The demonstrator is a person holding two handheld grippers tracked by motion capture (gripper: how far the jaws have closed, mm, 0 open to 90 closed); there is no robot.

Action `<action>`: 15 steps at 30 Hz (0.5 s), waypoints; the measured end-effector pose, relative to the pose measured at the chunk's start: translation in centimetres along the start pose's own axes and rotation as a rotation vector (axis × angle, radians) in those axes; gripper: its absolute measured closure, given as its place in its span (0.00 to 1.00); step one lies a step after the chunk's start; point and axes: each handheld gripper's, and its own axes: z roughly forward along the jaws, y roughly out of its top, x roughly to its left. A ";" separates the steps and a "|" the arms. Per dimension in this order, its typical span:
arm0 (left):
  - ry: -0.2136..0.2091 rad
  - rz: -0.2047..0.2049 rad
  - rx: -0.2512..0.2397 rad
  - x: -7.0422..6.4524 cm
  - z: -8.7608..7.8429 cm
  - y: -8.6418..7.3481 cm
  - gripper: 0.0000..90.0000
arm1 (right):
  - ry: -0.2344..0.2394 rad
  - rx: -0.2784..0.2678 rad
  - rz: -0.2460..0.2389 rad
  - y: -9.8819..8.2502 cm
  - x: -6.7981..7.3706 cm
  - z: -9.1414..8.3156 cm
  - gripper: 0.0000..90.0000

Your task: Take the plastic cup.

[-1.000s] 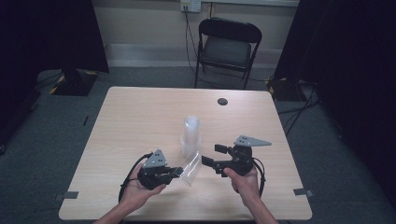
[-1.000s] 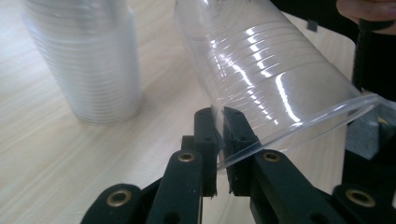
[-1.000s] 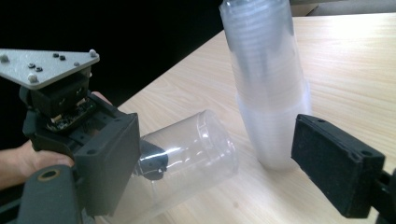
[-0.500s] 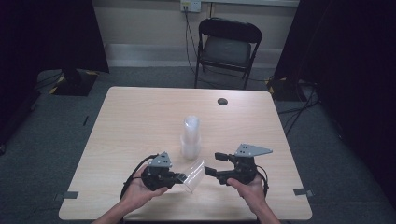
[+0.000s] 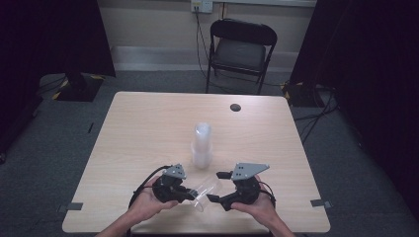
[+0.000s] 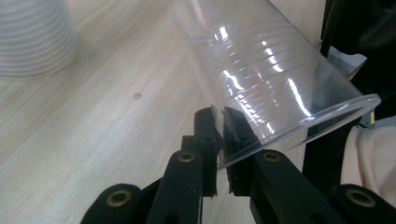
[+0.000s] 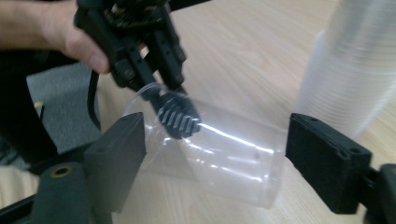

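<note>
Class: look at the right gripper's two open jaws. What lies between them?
In the right gripper view, a single clear plastic cup lies on its side between them, its rim pinched by the left gripper. The right gripper isn't touching it.

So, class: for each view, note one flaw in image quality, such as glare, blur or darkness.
High view: dim, with dark room edges. Left gripper view: sharp, bright glare streaks on the clear cup. Right gripper view: the left tool and the cup stack look soft and blurred.
</note>
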 end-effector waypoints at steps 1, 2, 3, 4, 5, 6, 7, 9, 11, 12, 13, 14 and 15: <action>-0.003 0.006 0.008 0.1 0.0 0.0 0.94 | 0.010 0.011 -0.017 0.0 0.2 0.2 0.20; -0.003 -0.002 0.004 0.0 0.1 0.0 0.94 | 0.015 0.018 -0.031 0.1 0.3 0.3 0.20; -0.010 -0.004 0.009 0.0 0.2 0.1 0.94 | 0.019 0.028 -0.045 0.1 0.5 0.5 0.19; -0.016 0.000 0.018 0.0 0.2 0.1 0.94 | 0.022 0.030 -0.055 0.1 0.5 0.6 0.19; -0.018 -0.003 0.015 -0.1 0.3 0.0 0.94 | 0.024 0.036 -0.068 0.2 0.6 0.8 0.18; -0.022 -0.004 0.023 -0.1 0.3 0.1 0.94 | 0.034 0.054 -0.087 0.1 0.7 1.2 0.17; -0.019 -0.004 0.023 -0.1 0.4 0.1 0.94 | 0.034 0.054 -0.087 0.1 0.7 1.2 0.17; -0.028 -0.011 0.014 0.0 0.3 0.1 0.95 | 0.036 0.066 -0.102 0.0 0.8 1.5 0.16; -0.033 -0.033 -0.002 0.1 0.0 0.2 0.95 | 0.041 0.078 -0.115 -0.1 0.9 1.7 0.15; -0.036 -0.039 -0.012 0.3 -0.1 0.2 0.95 | 0.044 0.081 -0.123 -0.2 0.9 1.8 0.15; -0.041 -0.047 -0.015 0.4 -0.2 0.2 0.95 | 0.046 0.086 -0.127 -0.3 1.0 1.9 0.14; -0.043 -0.053 -0.019 0.5 -0.2 0.1 0.95 | 0.047 0.093 -0.137 -0.4 1.0 2.0 0.14; -0.045 -0.063 -0.027 0.6 -0.3 0.1 0.95 | 0.047 0.093 -0.137 -0.4 1.0 2.0 0.14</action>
